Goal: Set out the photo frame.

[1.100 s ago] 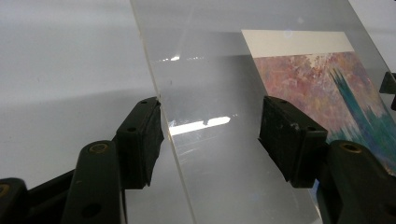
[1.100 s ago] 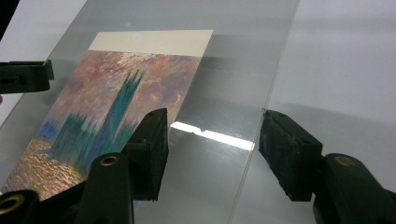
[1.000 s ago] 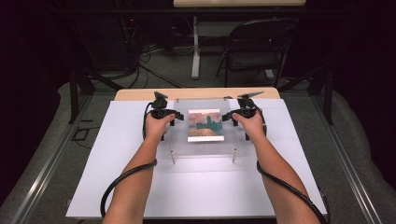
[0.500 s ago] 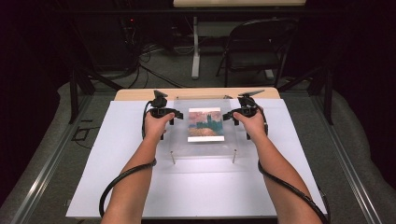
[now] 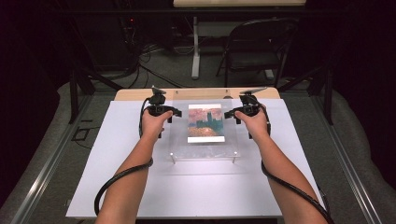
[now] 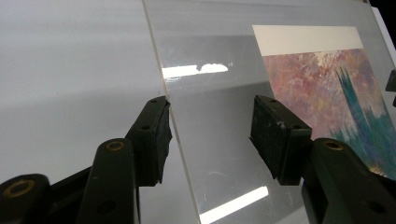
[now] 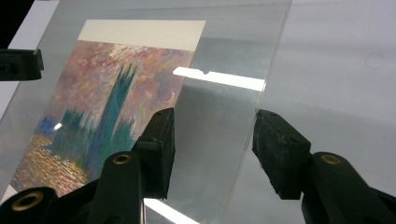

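Between the left tongs (image 5: 173,113) and the right tongs (image 5: 228,114), a clear acrylic sheet (image 5: 204,148) is seen lying flat on the counter (image 5: 196,191). Both tongs are held wide, each straddling one long side edge, equally near.

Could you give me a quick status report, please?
Left tool open, straddling acrylic panel left edge. Right tool open, straddling right edge. Print under panel. Nothing obstructing.

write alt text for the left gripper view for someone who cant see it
The left gripper points its two open black jaws at the edge of a clear acrylic sheet, one jaw on either side of that edge, above a white table. A painted print in pink and teal shows through the sheet at right.
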Motion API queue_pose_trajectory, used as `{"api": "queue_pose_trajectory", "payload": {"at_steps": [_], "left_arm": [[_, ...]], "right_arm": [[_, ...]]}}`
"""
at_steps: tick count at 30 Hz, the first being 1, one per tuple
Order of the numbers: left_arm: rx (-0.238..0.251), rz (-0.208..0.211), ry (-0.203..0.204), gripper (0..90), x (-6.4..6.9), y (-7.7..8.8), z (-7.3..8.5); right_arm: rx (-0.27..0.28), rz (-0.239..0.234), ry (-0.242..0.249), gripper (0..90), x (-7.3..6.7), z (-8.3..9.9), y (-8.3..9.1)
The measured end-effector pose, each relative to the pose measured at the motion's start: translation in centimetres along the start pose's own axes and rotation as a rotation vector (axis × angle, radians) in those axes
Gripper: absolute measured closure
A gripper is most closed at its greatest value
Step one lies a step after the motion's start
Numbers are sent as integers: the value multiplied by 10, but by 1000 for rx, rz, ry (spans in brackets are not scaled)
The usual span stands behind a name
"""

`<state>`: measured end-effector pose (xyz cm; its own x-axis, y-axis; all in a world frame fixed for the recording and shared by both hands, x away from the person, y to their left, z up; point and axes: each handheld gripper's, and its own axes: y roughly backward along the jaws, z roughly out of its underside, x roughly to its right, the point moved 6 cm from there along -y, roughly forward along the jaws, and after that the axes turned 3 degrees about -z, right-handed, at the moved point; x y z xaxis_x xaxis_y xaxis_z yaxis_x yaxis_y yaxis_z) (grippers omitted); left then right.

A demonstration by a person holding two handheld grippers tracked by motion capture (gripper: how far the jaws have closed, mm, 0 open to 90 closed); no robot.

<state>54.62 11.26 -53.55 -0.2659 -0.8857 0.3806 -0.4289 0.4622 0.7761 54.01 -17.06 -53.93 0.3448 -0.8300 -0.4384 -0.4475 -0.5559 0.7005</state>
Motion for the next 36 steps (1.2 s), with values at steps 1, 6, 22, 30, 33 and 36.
{"api": "queue_pose_trajectory", "payload": {"at_steps": [1,6,22,30,33,36], "left_arm": [[0,0,0,491,0,0,0],[31,9,-20,531,7,17,-1],[77,30,-55,602,17,45,3],[105,49,-94,649,24,65,9],[103,52,-104,655,26,70,11],[114,43,-113,662,29,75,13]], "right_arm": [[0,0,0,489,0,0,0],[6,14,56,521,-10,-1,18],[29,23,96,591,-24,3,47],[51,21,158,636,-34,10,67],[55,21,173,645,-36,11,71],[57,24,190,655,-39,13,77]]}}
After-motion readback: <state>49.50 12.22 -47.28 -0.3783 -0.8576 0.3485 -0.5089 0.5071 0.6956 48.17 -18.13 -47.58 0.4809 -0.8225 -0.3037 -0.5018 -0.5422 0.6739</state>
